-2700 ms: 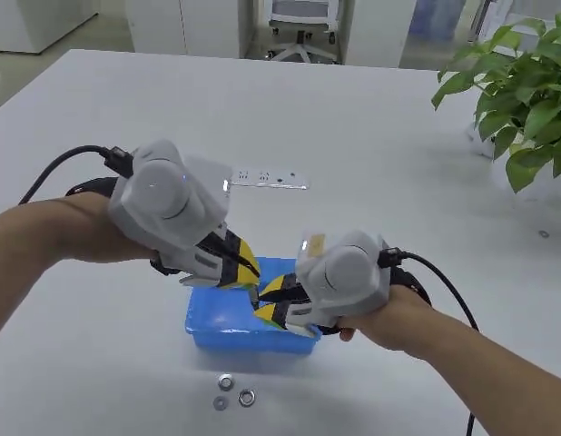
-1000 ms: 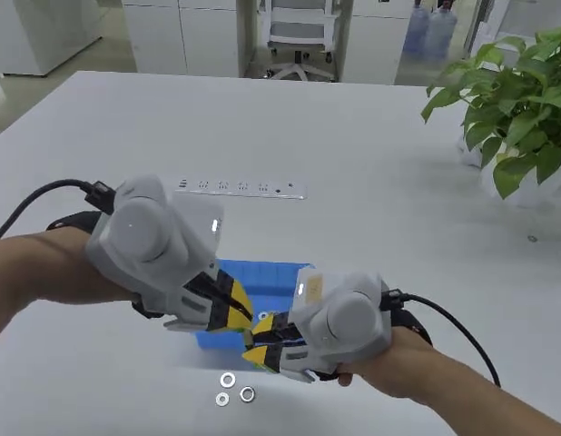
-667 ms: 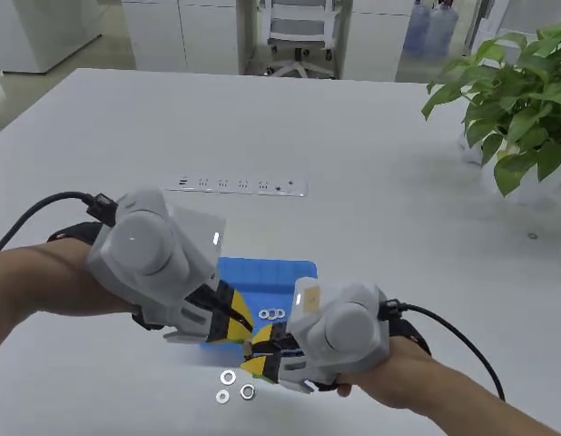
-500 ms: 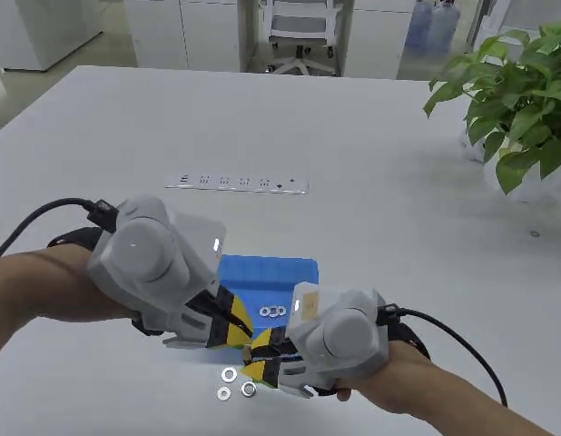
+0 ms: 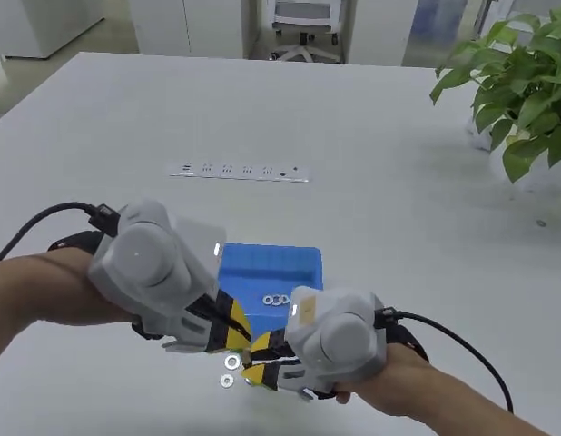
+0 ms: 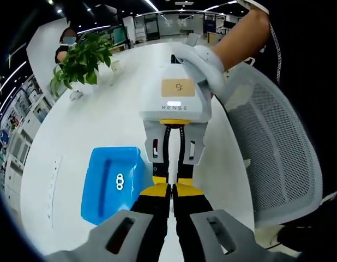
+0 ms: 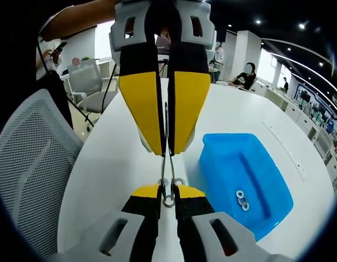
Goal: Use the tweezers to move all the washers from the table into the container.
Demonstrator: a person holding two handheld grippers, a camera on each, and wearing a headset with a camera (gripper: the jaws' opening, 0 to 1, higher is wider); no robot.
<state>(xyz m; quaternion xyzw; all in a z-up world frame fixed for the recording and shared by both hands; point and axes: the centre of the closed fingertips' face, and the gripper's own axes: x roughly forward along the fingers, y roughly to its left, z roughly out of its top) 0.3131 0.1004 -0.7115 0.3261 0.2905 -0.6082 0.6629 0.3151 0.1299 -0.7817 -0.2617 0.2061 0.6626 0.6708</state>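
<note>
Near front edge of table (image 5: 353, 136), beside blue container (image 5: 262, 262): left gripper (image 5: 240, 331) and right gripper (image 5: 260, 360), both clamped on tweezers (image 7: 166, 158), lowered from container to loose washers (image 5: 231, 362); binned washers (image 5: 277, 300) number three, next pick pending

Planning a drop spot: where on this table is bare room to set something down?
Free: table beyond the power strip, and right of the blue container toward the plant. Crowded: left gripper, right gripper and washers at its near edge.
</note>
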